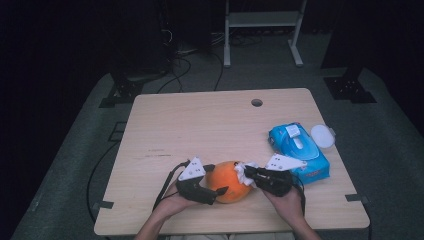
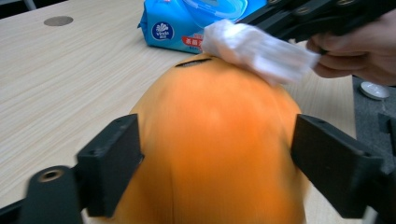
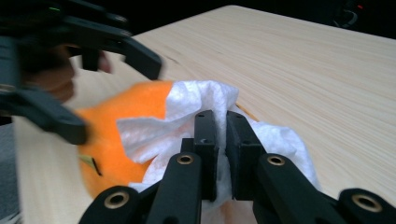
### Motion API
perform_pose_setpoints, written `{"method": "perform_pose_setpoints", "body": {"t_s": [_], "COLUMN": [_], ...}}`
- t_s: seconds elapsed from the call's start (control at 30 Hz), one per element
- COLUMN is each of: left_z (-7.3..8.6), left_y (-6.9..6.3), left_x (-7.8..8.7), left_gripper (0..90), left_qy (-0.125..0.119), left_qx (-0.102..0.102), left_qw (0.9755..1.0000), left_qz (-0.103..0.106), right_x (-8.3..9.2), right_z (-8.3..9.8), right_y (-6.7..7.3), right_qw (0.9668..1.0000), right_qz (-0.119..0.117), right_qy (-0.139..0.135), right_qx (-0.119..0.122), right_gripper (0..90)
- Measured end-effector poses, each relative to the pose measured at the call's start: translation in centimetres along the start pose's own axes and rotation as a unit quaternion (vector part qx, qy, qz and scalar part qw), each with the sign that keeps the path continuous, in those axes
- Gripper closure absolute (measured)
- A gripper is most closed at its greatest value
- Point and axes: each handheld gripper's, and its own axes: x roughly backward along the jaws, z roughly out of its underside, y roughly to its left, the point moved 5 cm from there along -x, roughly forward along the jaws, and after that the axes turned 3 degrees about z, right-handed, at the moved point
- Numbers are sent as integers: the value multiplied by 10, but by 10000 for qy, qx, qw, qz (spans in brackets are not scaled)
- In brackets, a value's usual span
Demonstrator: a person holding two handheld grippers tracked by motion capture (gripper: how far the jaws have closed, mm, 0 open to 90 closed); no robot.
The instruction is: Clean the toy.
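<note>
An orange rounded object with a dark slit on it lies near the table's front edge. My left gripper reaches around it from the left. In the left gripper view the object sits between the wide-spread jaws of that gripper, and they stand open. My right gripper comes in from the right, shut on a crumpled white wipe. In the right gripper view its jaws pinch the wipe against the orange object. The left gripper view has the wipe resting on top of the object.
A blue pack of wet wipes lies just right of my right hand, with a round white lid beside it at the table's right edge. The wooden table has a cable hole near its far edge.
</note>
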Motion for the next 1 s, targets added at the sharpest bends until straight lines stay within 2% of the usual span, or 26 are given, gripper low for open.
{"method": "perform_pose_setpoints", "body": {"t_s": [0.07,0.13,0.23,0.27,0.3,0.33,0.37,0.4,0.5,0.53,0.6,0.67,0.73,0.77,0.83,0.87,0.93,1.0], "left_z": [4,6,4,4,4,5,6,6,7,7,6,3,0,0,4,6,10,8], "left_y": [-1,-2,-2,-3,-3,-2,-2,-1,-2,-3,-4,-1,6,9,10,8,-2,-11], "left_x": [-3,-8,-9,-9,-10,-9,-8,-7,-8,-8,-7,-3,1,2,-1,-3,-12,-16], "left_gripper": [129,159,216,222,223,224,228,233,235,237,239,229,187,162,144,165,196,219], "left_qy": [103,194,126,132,159,199,160,161,186,230,212,97,-52,-54,39,112,289,371], "left_qx": [5,-55,24,38,28,9,50,58,14,-34,-44,53,225,322,420,404,79,-186], "left_qw": [9999,9998,9998,9998,9997,9997,9998,9998,9998,9997,9998,9999,9997,9994,9991,9991,9996,9991], "left_qz": [26,-80,-148,-152,-156,-156,-131,-110,-65,-19,54,111,-20,-91,-55,-3,-18,-14], "right_x": [0,0,-2,-5,-7,-9,-10,-9,-4,-1,2,2,1,1,0,1,-1,-5], "right_z": [1,0,-4,-5,-6,-6,-6,-7,-6,-4,-1,1,2,2,1,0,-3,-5], "right_y": [-6,-2,22,34,41,46,47,43,22,11,-1,-4,-1,0,3,6,17,31], "right_qw": [9999,9999,9994,9983,9976,9966,9964,9971,9990,9995,9998,9998,9998,9998,9998,9998,9995,9986], "right_qz": [29,-3,-194,-382,-448,-454,-424,-406,-93,46,155,159,126,89,64,37,-64,-297], "right_qy": [-14,-41,-138,-163,-163,-131,-95,-103,-109,-102,-75,-45,-28,-40,-46,-44,-67,-59], "right_qx": [-139,-100,260,399,506,669,728,641,422,289,122,70,141,168,188,201,287,436], "right_gripper": [827,827,827,826,826,826,828,829,829,829,829,829,829,829,829,829,828,827]}}
